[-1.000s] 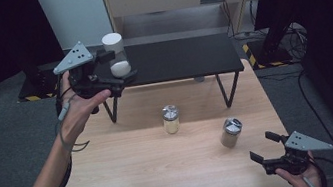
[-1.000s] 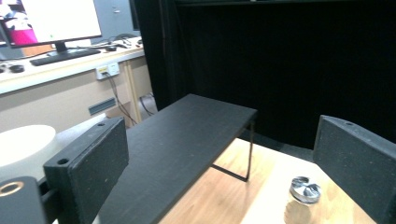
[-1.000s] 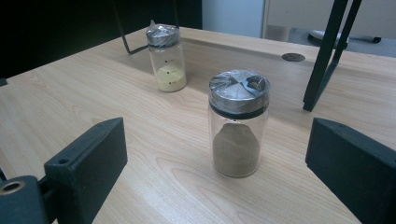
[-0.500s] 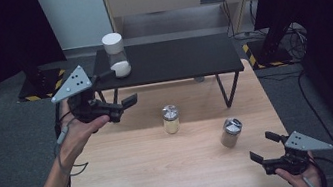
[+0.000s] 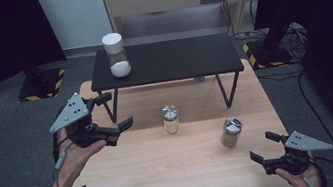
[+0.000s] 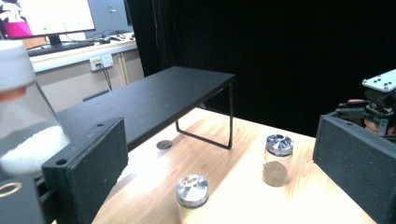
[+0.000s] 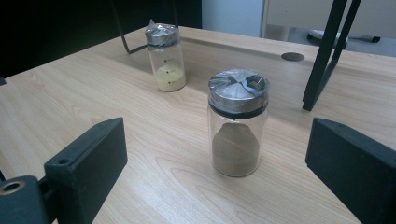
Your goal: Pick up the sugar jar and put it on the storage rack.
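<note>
A tall clear jar with a white lid and white powder stands on the left end of the black shelf. On the wooden table stand a silver-lidded jar of yellow powder and a silver-lidded jar of brown powder. My left gripper hovers open and holds nothing over the table's left edge, below the shelf corner. At the front right my right gripper is open, and the brown powder jar stands a little beyond its jaws, untouched.
The shelf's thin black legs stand on the table behind the jars. A round grommet sits in the tabletop under the shelf. Dark curtains and a grey floor surround the table. The near half of the tabletop is bare wood.
My left gripper has drawn back from the white-lidded jar on the shelf and come down toward the table's left edge. The jar stays on the shelf. The right gripper has not moved.
</note>
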Available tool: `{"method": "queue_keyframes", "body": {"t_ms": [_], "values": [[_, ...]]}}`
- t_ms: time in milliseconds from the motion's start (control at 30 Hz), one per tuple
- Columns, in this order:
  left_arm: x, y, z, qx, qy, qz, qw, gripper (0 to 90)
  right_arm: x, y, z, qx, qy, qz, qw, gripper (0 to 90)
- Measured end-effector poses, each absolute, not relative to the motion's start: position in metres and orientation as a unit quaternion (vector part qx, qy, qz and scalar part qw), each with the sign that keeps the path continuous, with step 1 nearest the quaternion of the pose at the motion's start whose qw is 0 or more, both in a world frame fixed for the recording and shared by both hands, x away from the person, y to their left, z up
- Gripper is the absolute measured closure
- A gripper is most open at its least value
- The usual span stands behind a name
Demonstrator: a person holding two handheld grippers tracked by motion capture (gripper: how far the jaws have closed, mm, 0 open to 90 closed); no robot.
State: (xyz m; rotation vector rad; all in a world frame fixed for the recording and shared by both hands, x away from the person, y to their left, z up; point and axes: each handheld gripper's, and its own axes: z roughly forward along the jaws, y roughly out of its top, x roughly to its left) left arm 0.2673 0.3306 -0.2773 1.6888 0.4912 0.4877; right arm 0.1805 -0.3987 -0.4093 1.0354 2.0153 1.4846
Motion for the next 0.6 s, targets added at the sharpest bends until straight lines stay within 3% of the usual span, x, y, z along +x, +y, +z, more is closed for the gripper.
{"method": "queue_keyframes", "body": {"t_ms": [600], "values": [[0.247, 0.343, -0.322, 0.738, 0.231, 0.214, 0.597, 2.1, 0.180, -0.398, -0.409, 0.374, 0.727, 0.534, 0.215, 6.1]]}}
